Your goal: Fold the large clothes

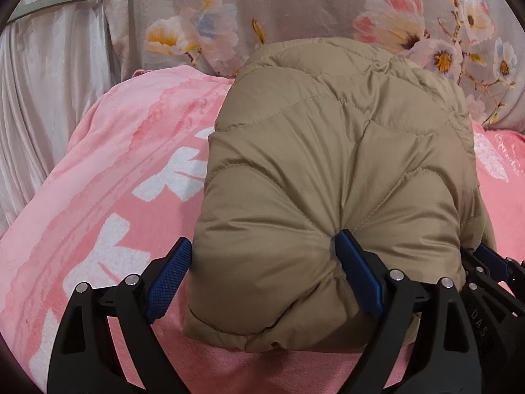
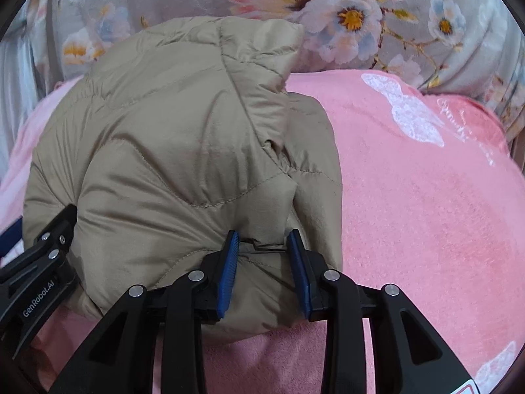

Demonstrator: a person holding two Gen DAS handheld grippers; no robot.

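In the left wrist view, the tan quilted puffer jacket (image 1: 334, 170) lies bundled on a pink blanket (image 1: 108, 170) with white motifs, its bulk running from the near middle toward the far right. The left gripper (image 1: 265, 272) stands with its blue-padded jaws spread wide around the near edge of the jacket — the right pad presses a deep dimple into the padding, the left pad sits just beside the bundle's left flank. Whether the jaws are squeezing the fabric or only resting against it cannot be told. At the near right edge, part of the right gripper (image 1: 492, 262) shows against the jacket. Beyond the blanket lies a grey floral quilt (image 1: 311, 10), and at the far left hangs a pale pleated curtain (image 1: 49, 75).

In the right wrist view, the jacket (image 2: 170, 131) fills the left and middle, its collar end reaching toward the floral quilt (image 2: 410, 23) at the far side. The right gripper (image 2: 264, 256) is clenched on a crumpled pinch of the jacket's near right edge — fabric bunches between the two blue pads. The pink blanket (image 2: 426, 213) spreads to the right. The left gripper's (image 2: 49, 239) black frame touches the jacket's near left side.
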